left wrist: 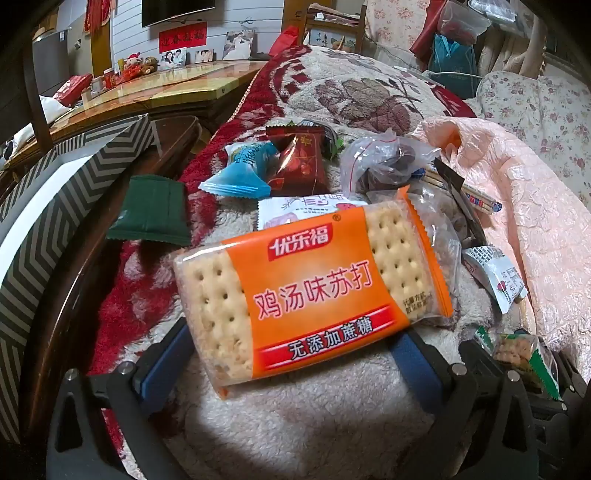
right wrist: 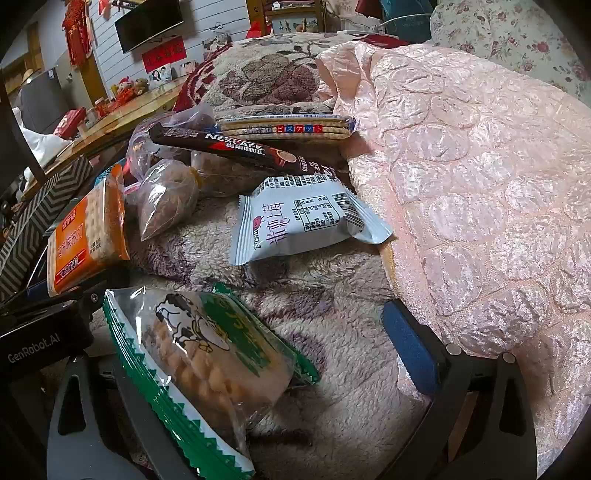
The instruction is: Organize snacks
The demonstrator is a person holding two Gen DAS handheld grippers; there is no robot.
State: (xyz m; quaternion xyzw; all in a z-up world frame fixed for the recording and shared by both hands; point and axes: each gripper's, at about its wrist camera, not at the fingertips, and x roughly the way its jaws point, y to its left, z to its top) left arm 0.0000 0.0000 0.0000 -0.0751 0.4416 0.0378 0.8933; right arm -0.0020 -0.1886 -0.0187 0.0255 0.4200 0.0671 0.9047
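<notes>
Under both my claws lies a fluffy cream blanket with red and brown flowers (left wrist: 295, 413), spread over a bed or sofa. To the right, a shiny pink quilted cover (right wrist: 480, 192) is heaped beside it. To the left stands a grey-and-white chevron box (left wrist: 48, 236). Far left is a glossy wooden table (left wrist: 173, 85) with photos and soft toys, and behind it a wall-hung dark television (left wrist: 177, 11).

My left claw (left wrist: 288, 354) reaches forward low over the blanket, its blue-padded fingers (left wrist: 166, 365) spread either side of the orange-and-clear soda cracker packet (left wrist: 314, 288). The packet sits between them, near edge at the pads; whether they actually clamp it I cannot tell.

My right claw (right wrist: 266, 354) is just beside it, jaws wide apart. The green-edged clear biscuit packet with a cartoon cow (right wrist: 207, 362) leans against the left finger, and the right blue pad (right wrist: 410, 350) stands clear of it.

Farther off, the pile: a white strawberry-print snack pouch (right wrist: 306, 221), a clear bag of brown nuts (right wrist: 166, 199), a dark Nescafe coffee stick (right wrist: 240, 151) and a striped biscuit sleeve (right wrist: 284, 127) behind it. In the left view, a dark green sachet (left wrist: 151, 210) lies left, with a light blue wrapped candy (left wrist: 240, 173) and a red foil packet (left wrist: 299, 162) farthest away.
</notes>
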